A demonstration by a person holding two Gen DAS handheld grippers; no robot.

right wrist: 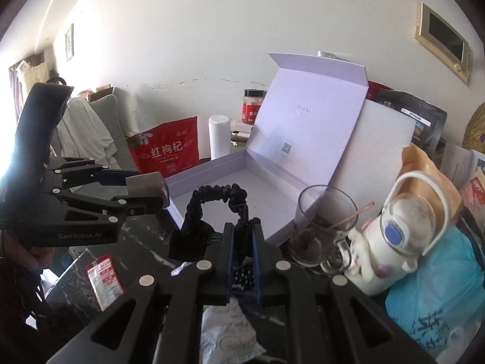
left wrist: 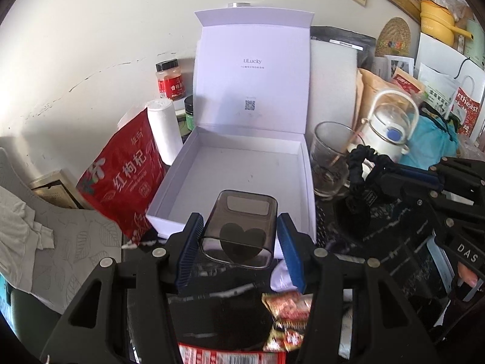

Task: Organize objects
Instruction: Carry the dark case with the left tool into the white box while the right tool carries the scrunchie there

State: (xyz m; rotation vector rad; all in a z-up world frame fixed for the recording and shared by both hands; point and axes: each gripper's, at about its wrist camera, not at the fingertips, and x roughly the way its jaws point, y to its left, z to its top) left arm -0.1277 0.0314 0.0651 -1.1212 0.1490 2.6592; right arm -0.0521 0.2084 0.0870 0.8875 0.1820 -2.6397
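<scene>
- Open white box (left wrist: 242, 179) is sitting empty on the dark table (right wrist: 145, 251) w/ lid up – nothing packed yet.
- Left gripper (left wrist: 239, 236) is clamping a smoky clear case (left wrist: 241, 227), hovering at the box's near edge; prob. going in first.
- Right gripper (right wrist: 242, 242) is pinching a black scrunchie (right wrist: 218, 200) w/ jaws closed, just beside the box.
- Snack packets (left wrist: 288, 306), glass mug (right wrist: 324, 224), white bottle (right wrist: 394, 236) are lying around – most sorting looks left.

Left hand-held gripper (left wrist: 239, 239) clamps a smoky clear case (left wrist: 242, 227) before the open white box (left wrist: 242, 163)
</scene>
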